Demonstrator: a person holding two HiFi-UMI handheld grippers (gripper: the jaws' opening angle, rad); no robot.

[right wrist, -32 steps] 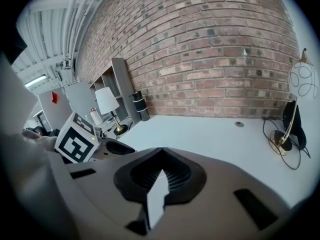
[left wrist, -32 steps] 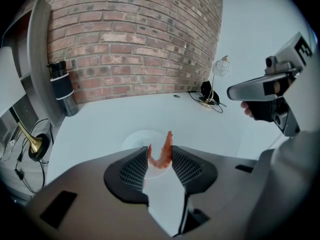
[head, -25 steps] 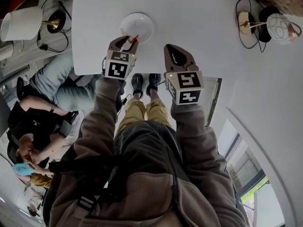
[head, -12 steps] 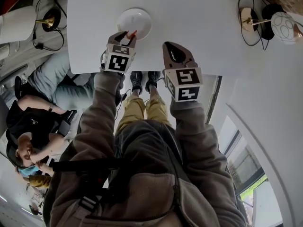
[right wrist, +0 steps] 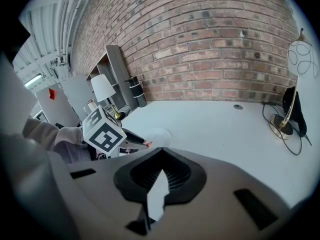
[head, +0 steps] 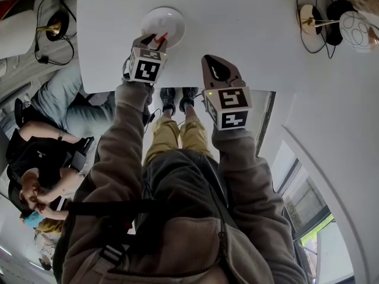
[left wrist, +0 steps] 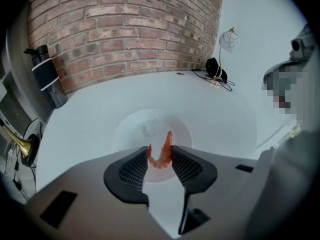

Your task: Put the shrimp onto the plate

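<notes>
An orange-pink shrimp (left wrist: 161, 153) is pinched between the black pads of my left gripper (left wrist: 160, 160), which is shut on it. The shrimp hangs over the near part of a round white plate (left wrist: 150, 126) on the white table. In the head view the left gripper (head: 153, 41) reaches over the plate's (head: 161, 19) near rim, the shrimp (head: 162, 38) showing at its tip. In the right gripper view the shrimp (right wrist: 147, 144) shows beside the plate (right wrist: 159, 134). My right gripper (head: 217, 70) hovers to the right above the table with its jaws together and nothing between them (right wrist: 161, 170).
Near the table's far right stands a globe lamp (left wrist: 227, 41) with a brass base and a black cable (head: 308, 28). A dark bottle (left wrist: 47, 79) stands at the left by the brick wall. A seated person (head: 53, 152) is left of the table's near edge (head: 106, 90).
My left gripper has carried the shrimp forward, from the plate's near rim to a little further over the plate. The right gripper has kept its place.
</notes>
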